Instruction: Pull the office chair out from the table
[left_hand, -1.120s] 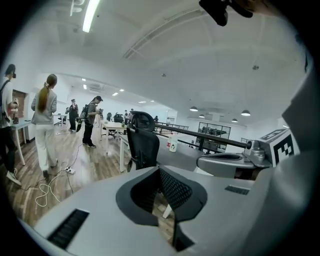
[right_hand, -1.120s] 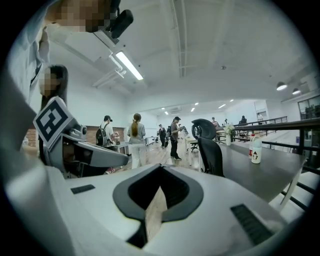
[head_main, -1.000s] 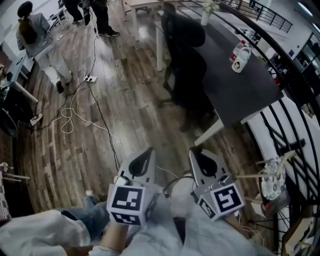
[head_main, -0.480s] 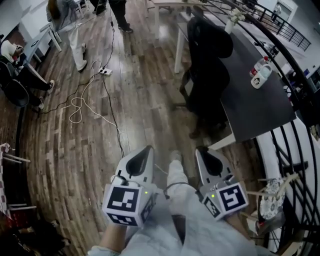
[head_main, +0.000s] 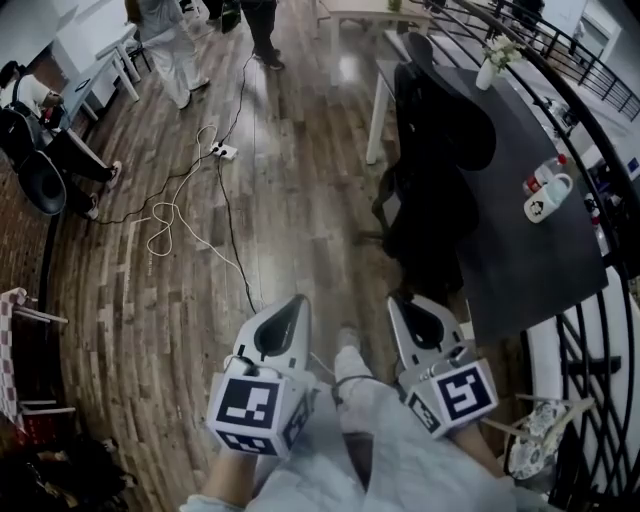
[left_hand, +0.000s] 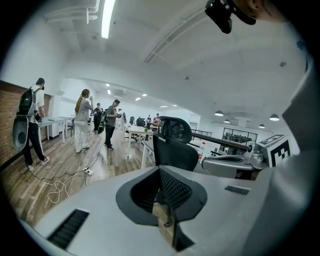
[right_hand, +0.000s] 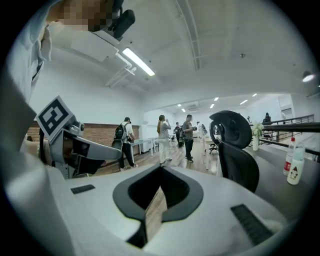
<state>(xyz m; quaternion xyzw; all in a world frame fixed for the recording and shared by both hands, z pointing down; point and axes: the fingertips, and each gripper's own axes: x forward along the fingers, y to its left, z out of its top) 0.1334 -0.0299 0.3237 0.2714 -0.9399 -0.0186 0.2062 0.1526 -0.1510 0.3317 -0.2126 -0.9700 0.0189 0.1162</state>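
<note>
The black office chair (head_main: 432, 170) with a headrest stands pushed in against the long side of the dark table (head_main: 530, 230). It also shows ahead in the left gripper view (left_hand: 172, 150) and in the right gripper view (right_hand: 239, 155). My left gripper (head_main: 298, 302) and right gripper (head_main: 397, 300) are held side by side near the bottom of the head view, both shut with nothing between the jaws. Both point toward the chair, a good way short of it. The right gripper tip lies nearest the chair's base.
Two white bottles (head_main: 545, 190) and a vase of flowers (head_main: 492, 62) stand on the table. White cables and a power strip (head_main: 222, 152) lie on the wooden floor at left. Several people (head_main: 170, 40) stand at the far end. A black railing (head_main: 590, 340) runs along the right.
The whole view has advanced toward the chair and table, which now sit lower and larger. Both grippers kept their shut pose side by side.
</note>
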